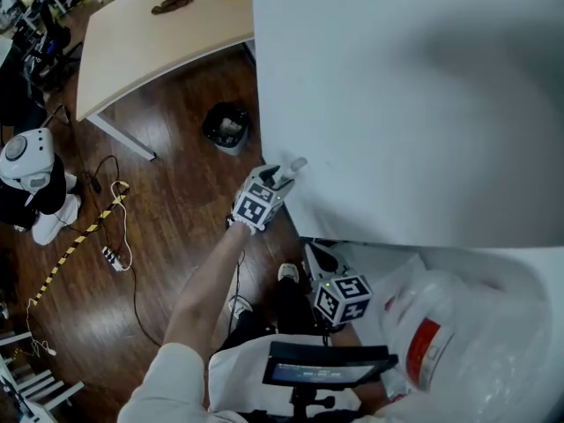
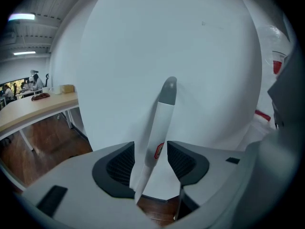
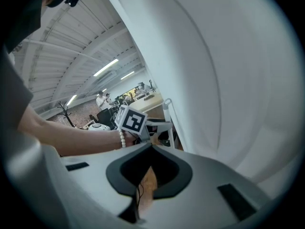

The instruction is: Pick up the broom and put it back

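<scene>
The broom's white handle (image 2: 161, 120) with a grey cap leans upright against a white curved wall (image 1: 405, 86). My left gripper (image 2: 150, 159) stands around it with the jaws open; the handle passes between the pads with a gap on its right side. In the head view the handle's tip (image 1: 296, 164) pokes out past the left gripper (image 1: 284, 177) at the wall's edge. My right gripper (image 1: 319, 261) hangs lower and nearer to me, shut with nothing in it (image 3: 152, 147). From the right gripper view I see the left gripper (image 3: 157, 125) and the handle (image 3: 167, 109) ahead.
A light wooden table (image 1: 150, 33) stands at the back left, a black bin (image 1: 227, 128) below it by the wall. Cables and striped tape (image 1: 106, 236) lie on the dark wood floor, near a white robot (image 1: 26, 161). A plastic bag (image 1: 441, 342) sits at the right.
</scene>
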{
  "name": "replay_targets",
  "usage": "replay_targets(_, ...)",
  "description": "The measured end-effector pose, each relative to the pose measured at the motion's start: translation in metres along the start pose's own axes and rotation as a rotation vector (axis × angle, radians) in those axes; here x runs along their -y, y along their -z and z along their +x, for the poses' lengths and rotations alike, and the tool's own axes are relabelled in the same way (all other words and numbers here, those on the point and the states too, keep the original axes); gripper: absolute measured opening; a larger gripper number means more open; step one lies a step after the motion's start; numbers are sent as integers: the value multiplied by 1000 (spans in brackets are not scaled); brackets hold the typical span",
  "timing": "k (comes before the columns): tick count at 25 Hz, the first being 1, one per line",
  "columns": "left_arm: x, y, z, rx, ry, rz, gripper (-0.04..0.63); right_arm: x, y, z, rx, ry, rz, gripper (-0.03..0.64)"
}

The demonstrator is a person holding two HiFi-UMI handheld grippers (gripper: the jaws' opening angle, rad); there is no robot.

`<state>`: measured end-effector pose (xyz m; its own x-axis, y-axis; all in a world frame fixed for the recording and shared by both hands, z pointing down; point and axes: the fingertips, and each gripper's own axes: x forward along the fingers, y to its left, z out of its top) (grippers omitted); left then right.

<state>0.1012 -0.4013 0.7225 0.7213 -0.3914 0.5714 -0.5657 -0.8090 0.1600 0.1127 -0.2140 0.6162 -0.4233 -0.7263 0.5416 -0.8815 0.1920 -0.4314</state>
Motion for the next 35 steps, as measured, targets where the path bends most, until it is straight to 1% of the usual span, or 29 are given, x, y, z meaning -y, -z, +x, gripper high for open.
replay_targets(1,1,-1,1,0,6,9,218,0,0,0,-2,0,1,15)
replay_targets(5,6,-1,5,-7,18,30,164,2,0,-1,-7,3,1,15)
replay_targets(6,7,-1,6,-9,18,34,127,3,-1,-2,-7,4,-1,15)
replay_targets(12,2,0,3,-15,-4,90,112,8,-4,1,6,10,-4,15)
replay_targets(16,-9,8,-19,-3,-44,76,109,5,-7,1,11,5,-16,15)
replay_targets(20,-20,16,-49,-6,-93,83,103,-10,-11,-1,16,-9,-37,15)
replay_targets(22,-29,21,-67,-1,-127,63,101,-18,-13,-1,21,-17,-49,15)
replay_targets(24,-36,23,-87,17,-153,36,101,-25,-14,-2,24,-23,-61,15)
replay_targets(26,-37,17,-109,52,-170,14,101,-31,-15,-3,27,-25,-72,15)
replay_targets(31,-24,-17,-173,163,-202,-11,100,-45,-23,-6,56,-21,-94,15)
replay_targets(35,-3,-44,-222,223,-216,-12,100,-57,-34,-8,96,-22,-111,15)
